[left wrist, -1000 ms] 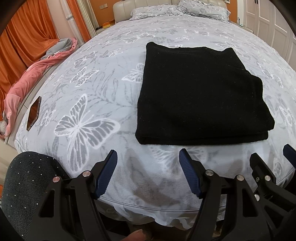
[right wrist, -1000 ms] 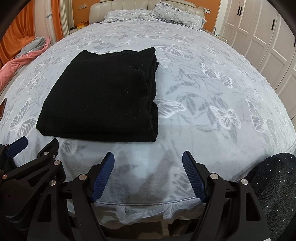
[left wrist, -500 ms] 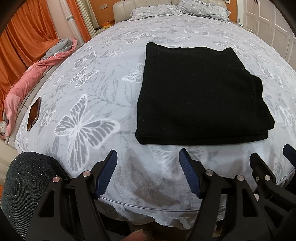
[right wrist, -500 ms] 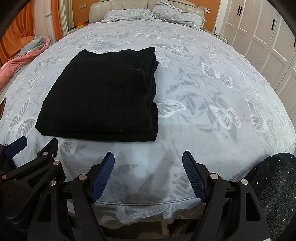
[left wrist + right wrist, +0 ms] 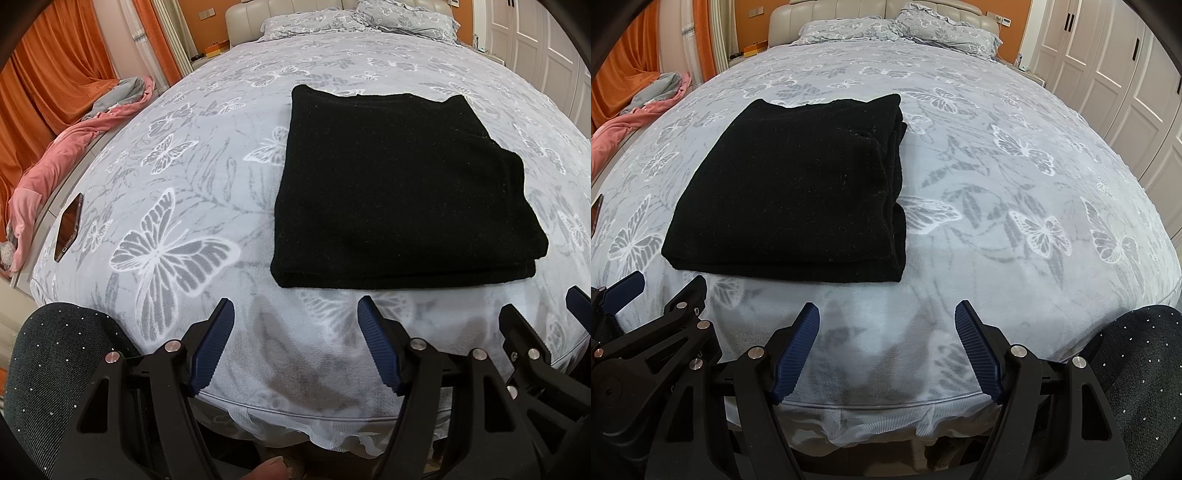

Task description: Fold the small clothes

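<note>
A black knitted garment [image 5: 399, 188] [image 5: 798, 192] lies folded into a flat rectangle on the bed, its layered edges facing me and to the right. My left gripper [image 5: 295, 314] hovers over the bed's near edge, short of the garment's front left corner, jaws open with nothing between them. My right gripper [image 5: 886, 314] hangs beside it, just short of the garment's front right corner, also open and empty. Each gripper shows at the edge of the other's view.
The bed [image 5: 1015, 229] wears a grey butterfly-print cover, with pillows [image 5: 897, 27] at the far headboard. A phone [image 5: 68, 227] lies at the bed's left edge. Pink and grey clothes [image 5: 66, 147] are piled left of the bed. White wardrobe doors [image 5: 1123, 74] stand at right.
</note>
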